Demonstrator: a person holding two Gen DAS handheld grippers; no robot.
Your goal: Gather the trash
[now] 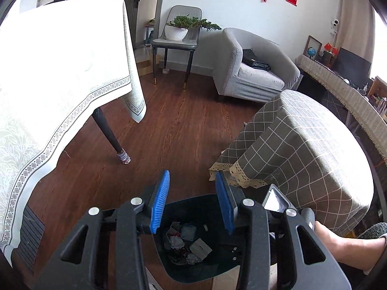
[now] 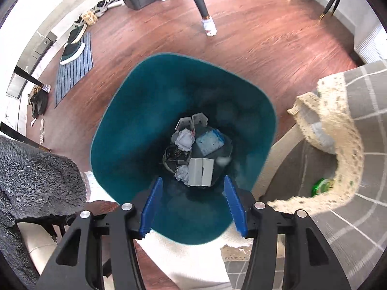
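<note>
Trash [image 2: 193, 154], crumpled paper and small boxes, lies at the bottom of our teal bin [image 2: 125, 130] on the wooden floor. Our right gripper [image 2: 193, 205] hangs over it and our left gripper [image 1: 192, 200] beside, both jaws apart and empty.

Left wrist camera sat behind left tool [image 1: 194, 200], angled downward and forward across brown wood-plank floor [image 1: 174, 120] toward grey fabric armchair [image 1: 251, 72] and far white wall. Right wrist camera sat behind right tool [image 2: 193, 205], faced almost straight down, close above open teal plastic bin [image 2: 135, 125]. Both views shared that bin, floor, black desk leg with white sock [image 2: 205, 12], grey checked lace-edged cloth [image 1: 302, 145].
</note>
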